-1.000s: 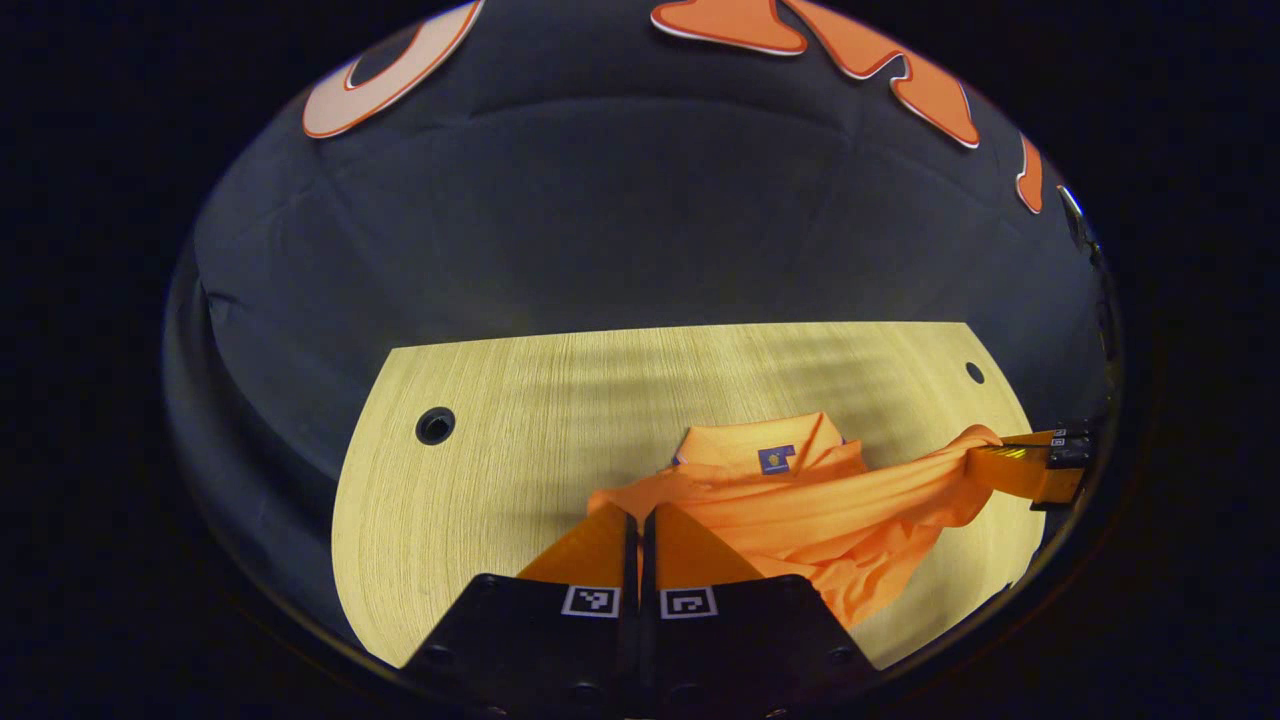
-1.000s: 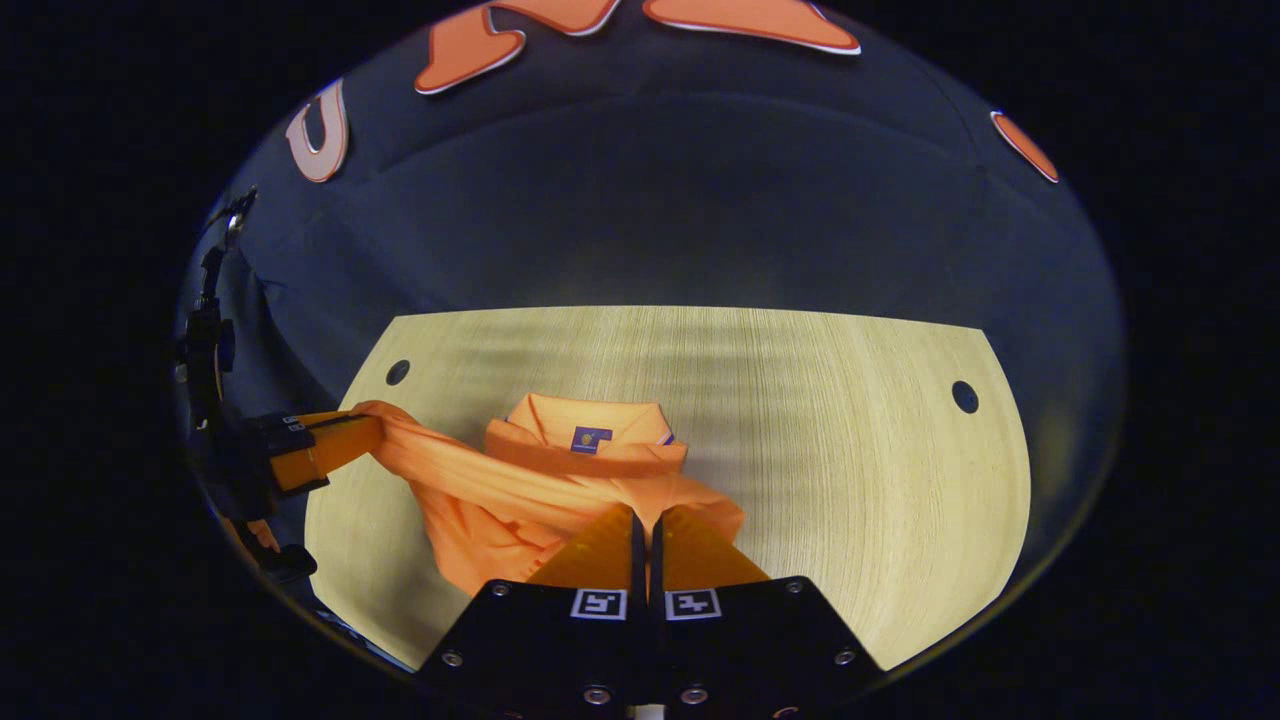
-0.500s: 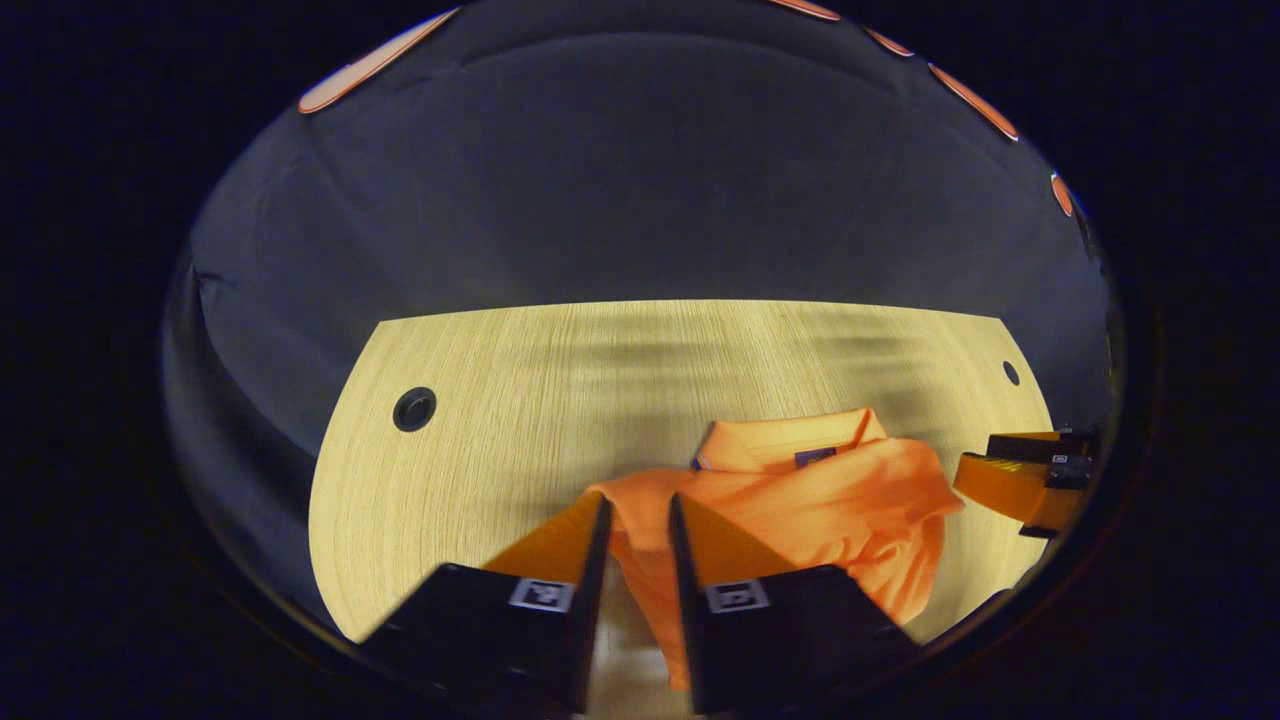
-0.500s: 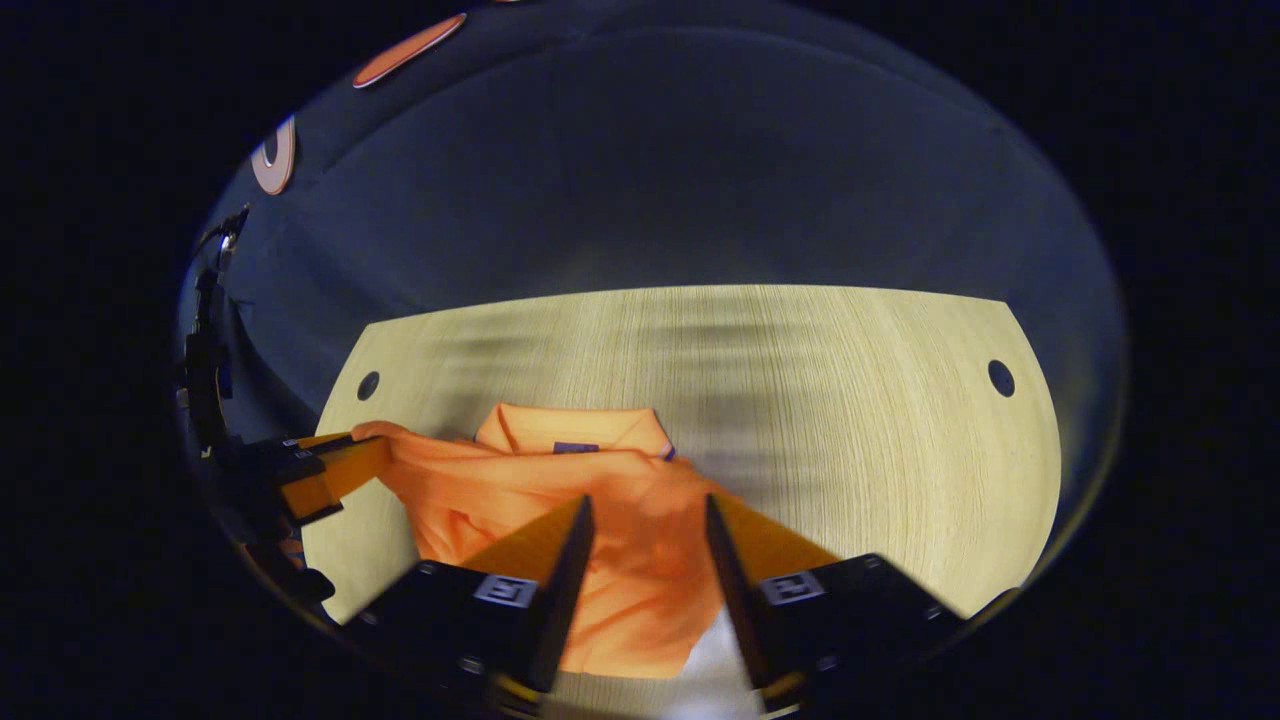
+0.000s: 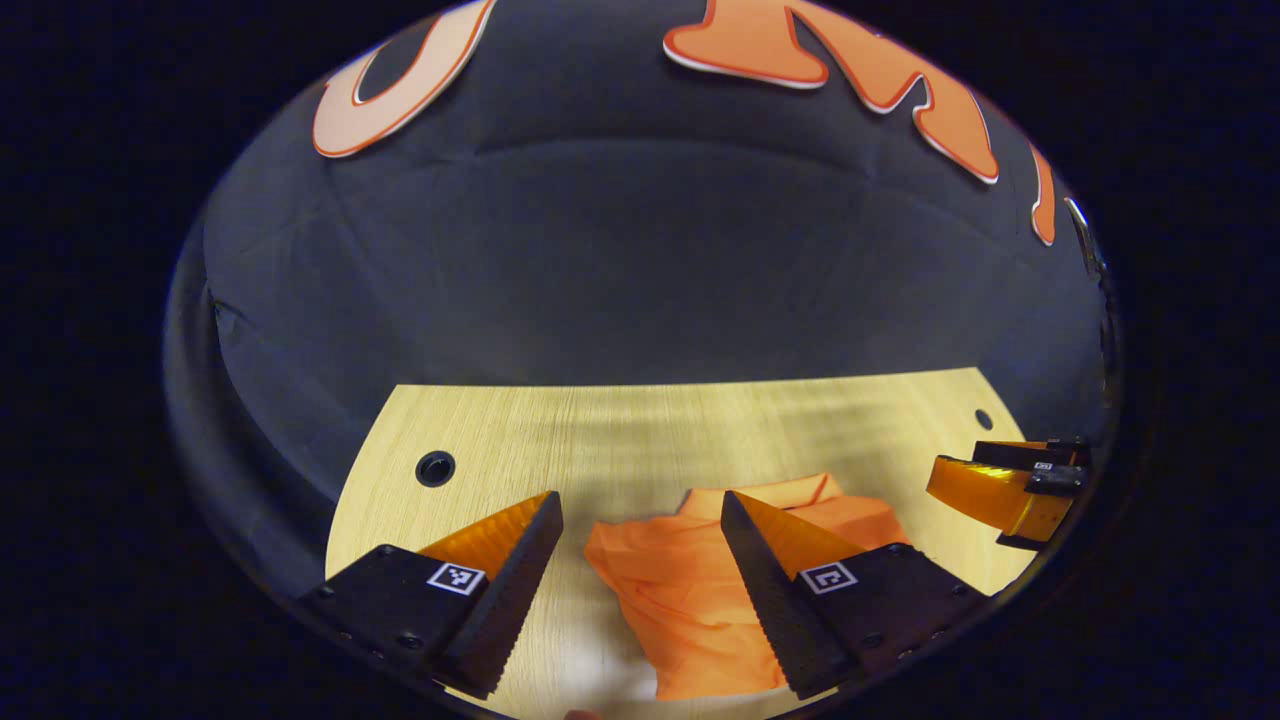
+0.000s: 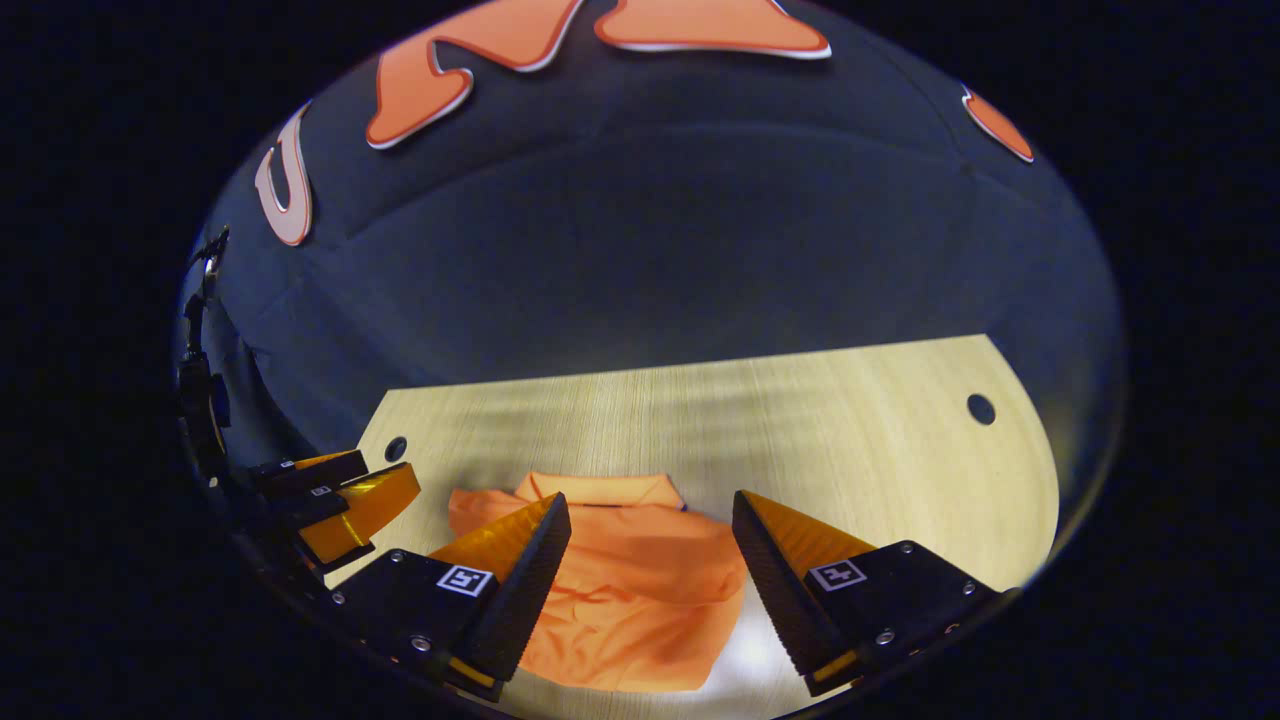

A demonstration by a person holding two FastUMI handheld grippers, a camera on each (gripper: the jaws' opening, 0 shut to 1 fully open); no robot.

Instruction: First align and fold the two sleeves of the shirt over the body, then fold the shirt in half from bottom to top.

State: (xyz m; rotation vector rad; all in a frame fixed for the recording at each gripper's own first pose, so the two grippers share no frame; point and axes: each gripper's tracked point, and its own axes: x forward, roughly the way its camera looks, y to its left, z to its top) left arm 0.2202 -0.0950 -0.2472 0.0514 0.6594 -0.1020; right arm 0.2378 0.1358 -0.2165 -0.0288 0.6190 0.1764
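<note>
An orange polo shirt [image 5: 690,590] [image 6: 630,590] lies folded in a compact pile on the light wooden table [image 5: 600,440] [image 6: 850,440], collar toward the far side. My left gripper [image 5: 640,515] hangs open above the shirt, nothing between its fingers. My right gripper [image 6: 650,515] is also open above the shirt and holds nothing. In the left gripper view the right gripper [image 5: 1000,485] appears at the right edge, open. In the right gripper view the left gripper [image 6: 340,500] appears at the left edge, open.
The table has round cable holes [image 5: 435,467] [image 6: 981,408] near its far corners. Black cloth walls [image 5: 640,260] rise close behind the table's far edge. Bare wood lies on both sides of the shirt.
Both grippers were shut on the shirt's lifted edge, then opened and let it fall onto the body. They have since opened wider and drawn back and upward from the shirt.
</note>
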